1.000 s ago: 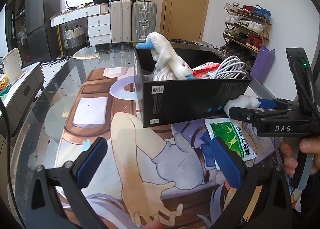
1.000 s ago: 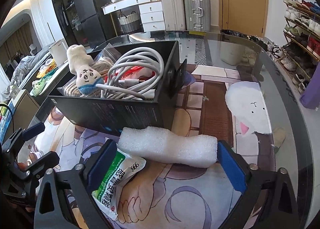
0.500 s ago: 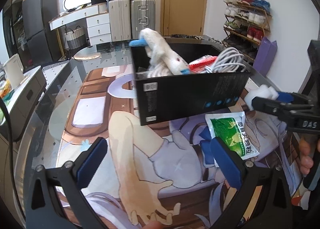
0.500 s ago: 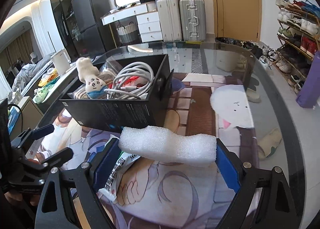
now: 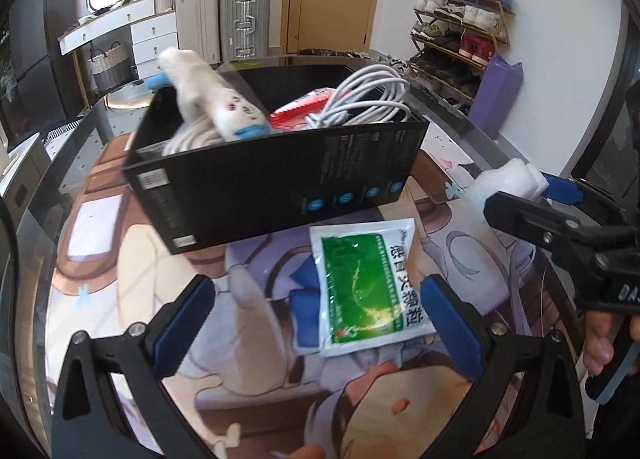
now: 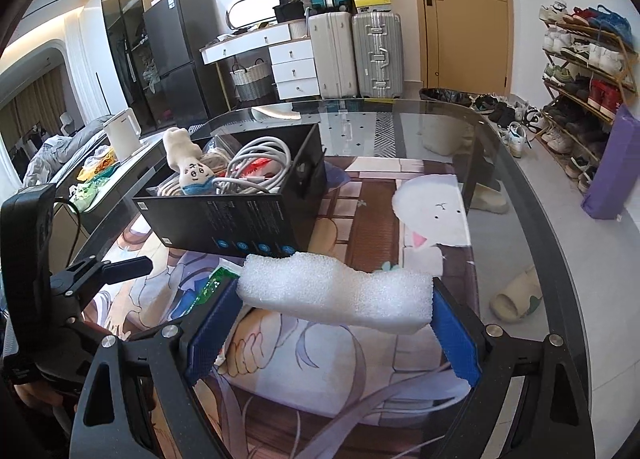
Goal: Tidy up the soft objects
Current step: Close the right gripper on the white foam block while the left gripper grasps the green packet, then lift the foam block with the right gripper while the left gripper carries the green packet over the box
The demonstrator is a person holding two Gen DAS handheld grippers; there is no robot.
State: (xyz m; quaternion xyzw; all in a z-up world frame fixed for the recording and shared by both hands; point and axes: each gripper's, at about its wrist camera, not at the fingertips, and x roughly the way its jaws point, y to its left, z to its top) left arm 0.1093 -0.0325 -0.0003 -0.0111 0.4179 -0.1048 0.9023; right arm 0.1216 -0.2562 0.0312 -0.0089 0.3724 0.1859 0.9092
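The right tool (image 6: pixel 334 333) grasps a white foam block (image 6: pixel 336 293) endwise between its blue pads, clear of the desk (image 6: pixel 520 195). The left tool (image 5: pixel 316 323) is released, jaws wide, above a green sachet (image 5: pixel 366 287) lying flat; contact with it appears absent. The black box (image 5: pixel 276 175) behind holds a plush toy (image 5: pixel 216 103) and white cables (image 5: pixel 368 99).

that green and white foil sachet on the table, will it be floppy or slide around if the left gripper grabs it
The flat green and white foil sachet looks thin and wrinkled, so it will probably flop once lifted. Its glossy film lies flat on the smooth printed table mat, so it may skid when nudged. The open left hand-held gripper would likely need an edge to pinch.
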